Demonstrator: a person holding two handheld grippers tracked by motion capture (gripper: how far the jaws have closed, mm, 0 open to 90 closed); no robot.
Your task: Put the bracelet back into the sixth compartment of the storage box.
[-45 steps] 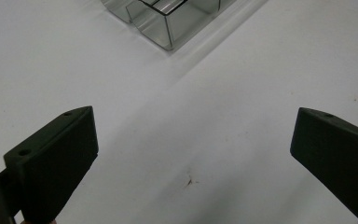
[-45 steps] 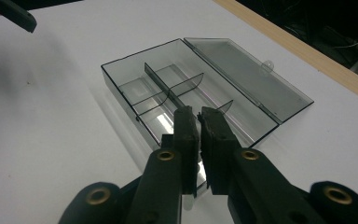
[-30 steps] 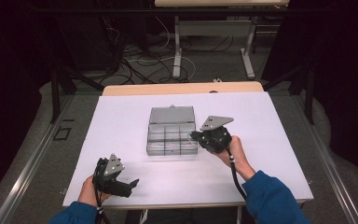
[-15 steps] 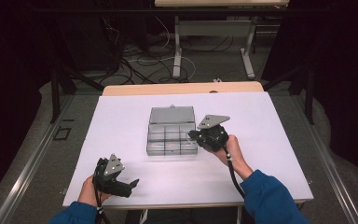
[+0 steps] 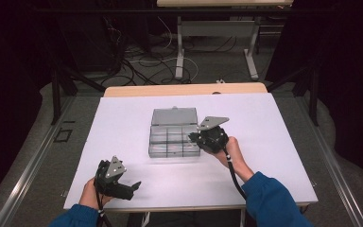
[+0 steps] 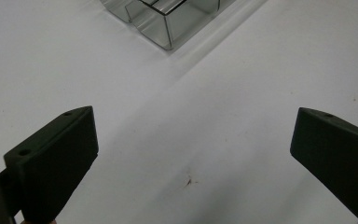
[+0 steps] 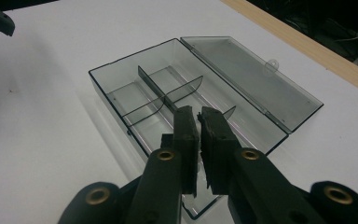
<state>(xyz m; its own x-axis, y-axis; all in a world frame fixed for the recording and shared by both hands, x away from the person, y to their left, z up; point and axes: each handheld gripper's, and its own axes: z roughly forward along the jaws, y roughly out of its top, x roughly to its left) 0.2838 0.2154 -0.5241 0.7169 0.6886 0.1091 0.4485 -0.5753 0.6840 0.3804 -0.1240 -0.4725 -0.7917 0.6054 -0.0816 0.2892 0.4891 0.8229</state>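
Left gripper [image 5: 133,187]: you hold it low at the near left corner of the table [image 5: 274,123], resting on or just above the sheet; I cannot tell which. It points right, toward the middle. In the left gripper view its jaws stand wide apart with bare white table between them, holding nothing. A small dark speck marks the sheet between the jaws.

Left hand [image 5: 89,195]: wraps the gripper body from behind; blue sleeve at the bottom edge.

Box [image 5: 173,140]: clear smoky plastic, at the table's middle, well apart from your left gripper. Lid [image 5: 174,116] open and laid back flat on the far side, still hinged. Dividers split the tray into compartments; all that I can see look empty. One corner of the box shows at the top of the left gripper view [image 6: 161,23].

Right gripper [image 5: 193,137]: at the box's right edge, grey plate on top, cable trailing back along your forearm. In the right gripper view [image 7: 199,122] its jaws are nearly closed, a thin slit between them, over the near compartments. Whether they pinch a divider I cannot tell.

Right hand [image 5: 231,150]: just right of the box, blue sleeve behind it.
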